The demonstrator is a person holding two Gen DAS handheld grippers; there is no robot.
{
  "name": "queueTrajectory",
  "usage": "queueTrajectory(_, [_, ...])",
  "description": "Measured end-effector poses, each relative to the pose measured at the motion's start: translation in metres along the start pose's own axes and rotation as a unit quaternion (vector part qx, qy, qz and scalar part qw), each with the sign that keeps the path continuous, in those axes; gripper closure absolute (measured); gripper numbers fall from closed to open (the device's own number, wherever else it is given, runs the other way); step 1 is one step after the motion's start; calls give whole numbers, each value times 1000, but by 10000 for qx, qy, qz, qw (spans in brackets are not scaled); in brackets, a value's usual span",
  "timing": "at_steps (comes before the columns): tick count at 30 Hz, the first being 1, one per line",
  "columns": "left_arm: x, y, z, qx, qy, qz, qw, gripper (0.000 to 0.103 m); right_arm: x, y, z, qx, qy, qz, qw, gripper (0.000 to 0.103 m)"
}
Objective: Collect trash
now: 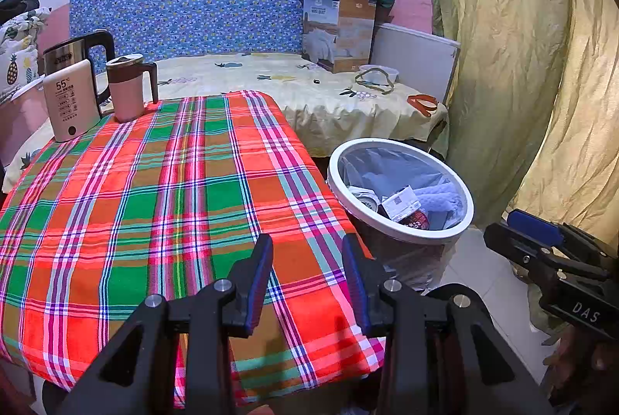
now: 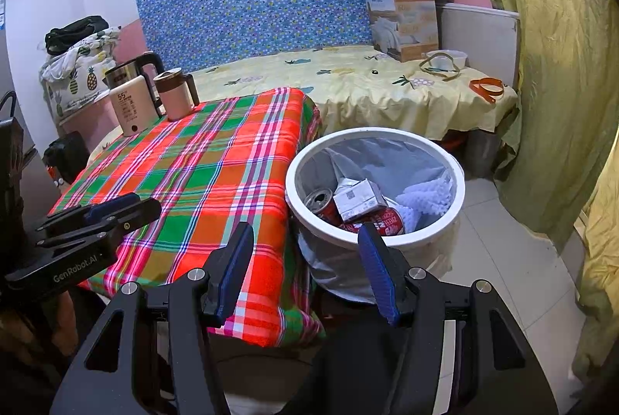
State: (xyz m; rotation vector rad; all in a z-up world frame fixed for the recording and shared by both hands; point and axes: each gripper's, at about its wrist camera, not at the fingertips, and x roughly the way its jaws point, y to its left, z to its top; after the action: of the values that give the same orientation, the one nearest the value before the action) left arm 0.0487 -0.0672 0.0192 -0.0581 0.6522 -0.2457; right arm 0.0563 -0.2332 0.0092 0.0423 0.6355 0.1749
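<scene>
A white-rimmed trash bin (image 2: 305,159) with a clear liner stands on the floor right of the table; it shows too in the left wrist view (image 1: 470,206). Inside lie red cans (image 2: 323,202), a small white carton (image 2: 358,202) and a white cloth (image 2: 425,200). My right gripper (image 2: 307,233) is open and empty, low in front of the bin and the table's corner. My left gripper (image 1: 307,245) is open and empty over the near edge of the plaid tablecloth (image 1: 154,190). Each gripper shows in the other's view, my right one (image 1: 534,241) and my left one (image 2: 104,214).
A kettle (image 1: 73,98) and a pink mug (image 1: 127,86) stand at the table's far left corner. Behind is a bed (image 1: 309,94) with a cardboard box (image 1: 340,32), straps and a bowl. A yellow-green curtain (image 1: 522,67) hangs at the right. Tiled floor (image 2: 510,268) lies beside the bin.
</scene>
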Motion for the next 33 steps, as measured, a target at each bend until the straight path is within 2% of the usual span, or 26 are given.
queueTrajectory(33, [1, -2, -2, 12, 26, 41, 10000, 65, 2, 1, -1, 44, 50, 7, 10000, 45])
